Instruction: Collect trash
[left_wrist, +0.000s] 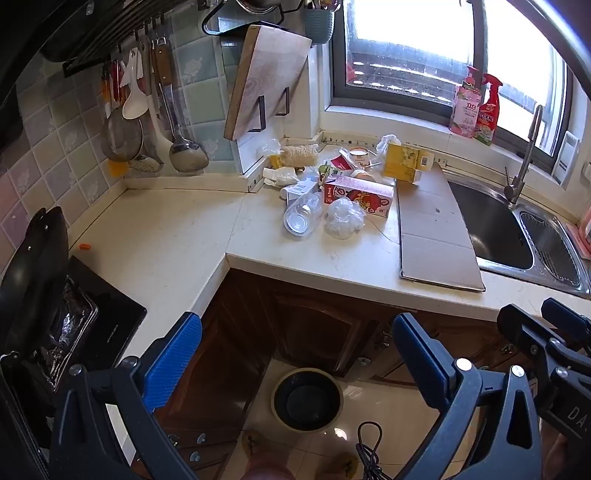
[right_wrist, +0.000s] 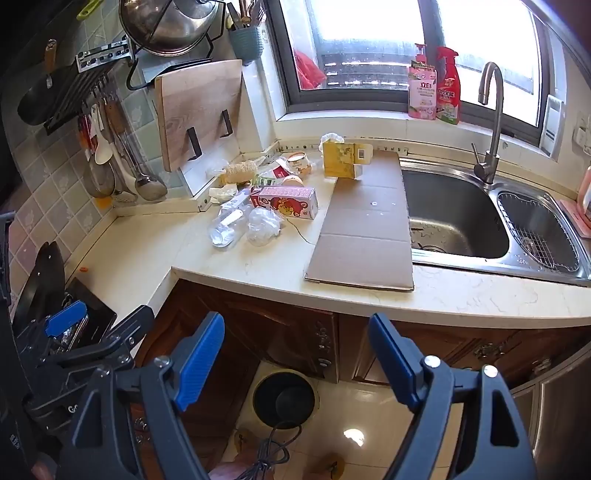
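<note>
Looks like nothing has been collected yet. Both grippers are empty with jaws spread wide: the left gripper (left_wrist: 295, 354) and the right gripper (right_wrist: 297, 354) hang out in front of the table (left_wrist: 166, 240), tilted down over the floor.

The trash is all sitting in a heap in the corner, well ahead of and above both grippers, under the window. There's a pink carton (left_wrist: 358, 194) lying on its side, a clear plastic cup (left_wrist: 303, 218) tipped over just beside it, a crumpled clear wrapper (left_wrist: 343, 219) touching the carton's front, a yellow box (left_wrist: 404, 162) standing further back, plus some tissue and small wrappers I can't really make out. A flat sheet of cardboard (left_wrist: 436, 236) lies to the right of the pile, overhanging the sink (right_wrist: 454, 214) edge — probably trash too, but that's my guess.

The bin (left_wrist: 307, 398) is on the floor almost directly below, between the left gripper's fingers in its own view, and as far as I can see it's empty. So basically everything is left to do — each piece still has to go from table to bin.
</note>
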